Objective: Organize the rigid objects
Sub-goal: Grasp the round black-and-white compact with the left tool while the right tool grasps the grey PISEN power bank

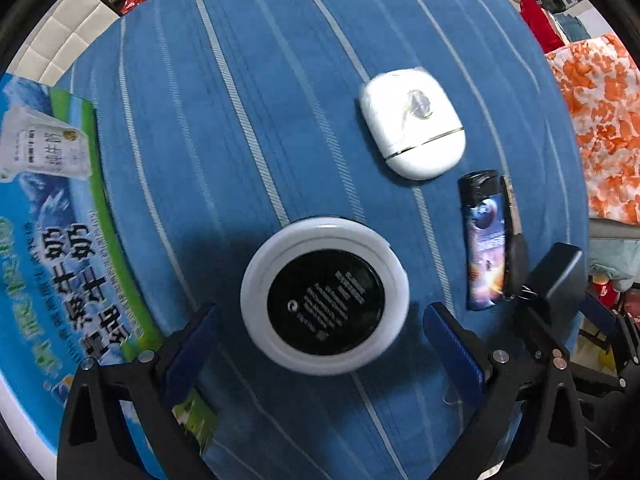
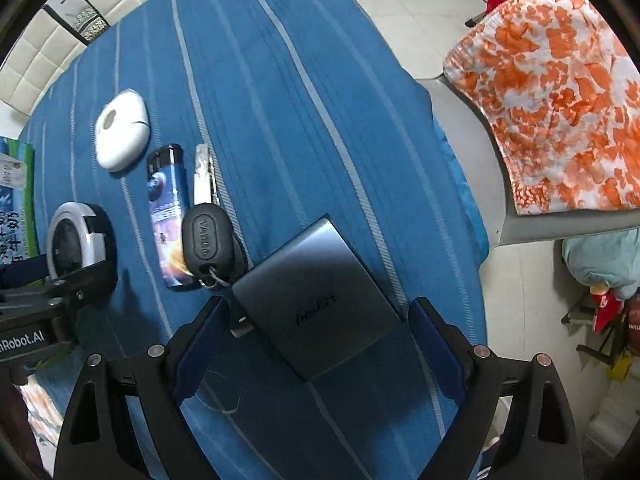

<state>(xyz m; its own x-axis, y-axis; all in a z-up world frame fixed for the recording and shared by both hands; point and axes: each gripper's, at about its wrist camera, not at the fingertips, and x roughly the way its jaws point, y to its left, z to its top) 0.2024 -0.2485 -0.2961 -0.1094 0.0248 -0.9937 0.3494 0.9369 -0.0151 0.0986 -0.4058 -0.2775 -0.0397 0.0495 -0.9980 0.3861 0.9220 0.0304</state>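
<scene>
A round disc with a white rim and a black centre [image 1: 325,300] lies on the blue striped cloth [image 1: 280,120]. My left gripper [image 1: 322,312] is open, with a finger either side of the disc and a small gap at each. Beyond it lie a white oval case [image 1: 412,124], a printed lighter [image 1: 486,240] and a black-headed key [image 1: 516,248]. In the right wrist view, a flat grey box [image 2: 316,296] lies tilted between the fingers of my open right gripper [image 2: 319,304]. The key [image 2: 206,240], lighter [image 2: 170,216], case [image 2: 122,136] and disc [image 2: 76,240] line up to its left.
A blue-green milk carton box [image 1: 48,240] lies along the left of the cloth. An orange-flowered cloth [image 2: 560,100] covers a chair to the right, past the cloth's edge, with tiled floor [image 2: 420,8] around it. A padded white headboard [image 2: 48,52] stands at the far left.
</scene>
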